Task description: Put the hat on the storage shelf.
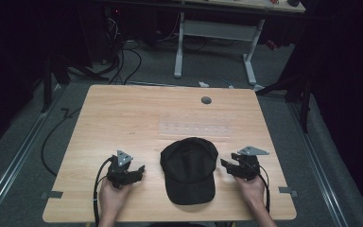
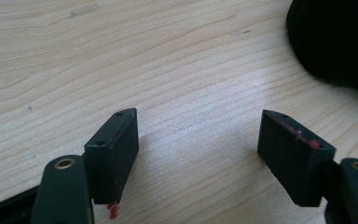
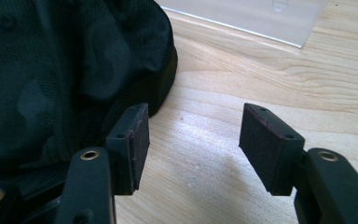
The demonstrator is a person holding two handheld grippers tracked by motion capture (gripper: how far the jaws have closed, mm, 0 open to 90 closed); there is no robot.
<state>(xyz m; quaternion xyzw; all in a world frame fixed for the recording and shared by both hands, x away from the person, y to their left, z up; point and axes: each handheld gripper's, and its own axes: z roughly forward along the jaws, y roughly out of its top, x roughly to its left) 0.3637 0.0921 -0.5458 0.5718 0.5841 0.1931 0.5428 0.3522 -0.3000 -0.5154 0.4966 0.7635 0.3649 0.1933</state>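
Black fabric cap (image 1: 189, 169) sits near the wooden desk's (image 1: 123, 118) front edge between 2 wide claws, left claw (image 2: 198, 149) and right claw (image 3: 193, 144); the right gripper view alone reveals its mesh weave.

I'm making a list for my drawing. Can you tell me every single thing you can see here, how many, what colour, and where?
black fabric baseball cap: one, black, near edge of the table, between the two grippers
clear flat plastic strip: one, see-through, just beyond the cap
light wooden table: one, pale wood, centre of the room
small round grey grommet: one, grey, far part of the tabletop
white-legged desk: one, white frame, behind the table
black floor cables: several, black, on the grey floor at far left
left gripper: one, black, left of the cap, fingers apart
right gripper: one, black, right of the cap, fingers apart
hands: two, at the near edge
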